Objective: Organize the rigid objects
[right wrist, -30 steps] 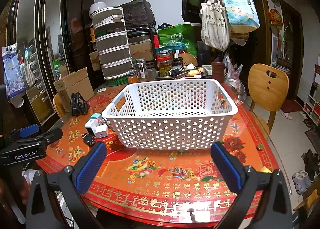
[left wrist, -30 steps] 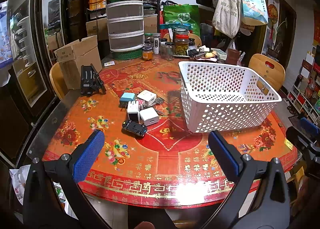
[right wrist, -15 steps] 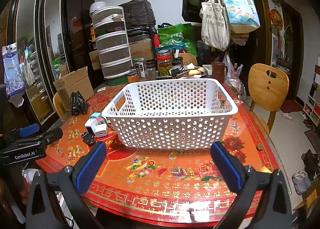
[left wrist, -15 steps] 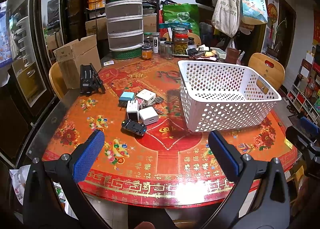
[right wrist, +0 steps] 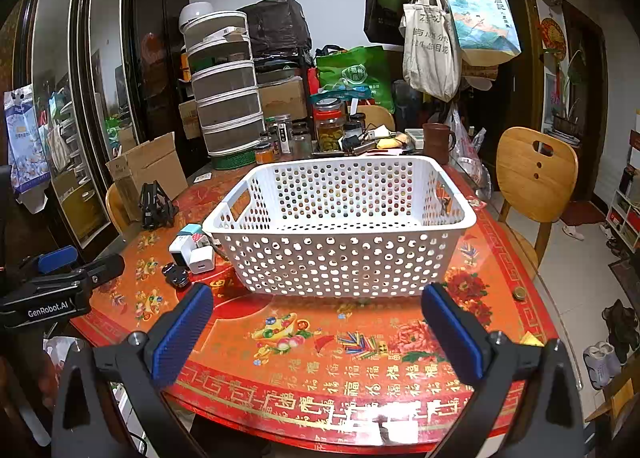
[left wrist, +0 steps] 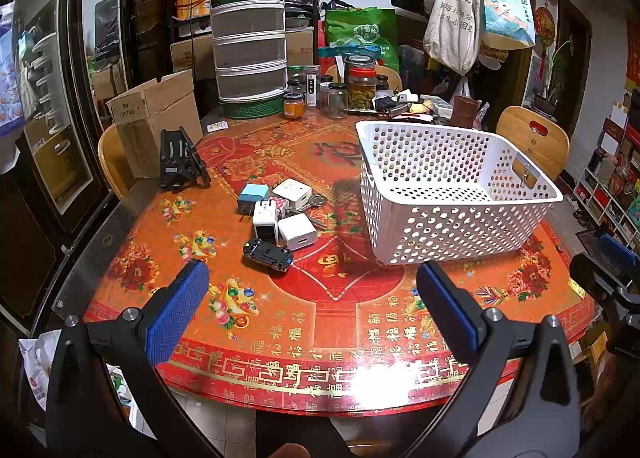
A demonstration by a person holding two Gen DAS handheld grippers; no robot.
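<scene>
red tablecloth (right wrist: 320, 358) printed with gold 福 characters covers the round table before you. your left gripper (left wrist: 312, 298) and right gripper (right wrist: 318, 322) hover with jaws apart, holding nothing; "genrobot.ai" reads on the left one. chargers (left wrist: 280, 213) and a toy car (left wrist: 267, 254) lie just left of the white basket (right wrist: 340, 254).
</scene>
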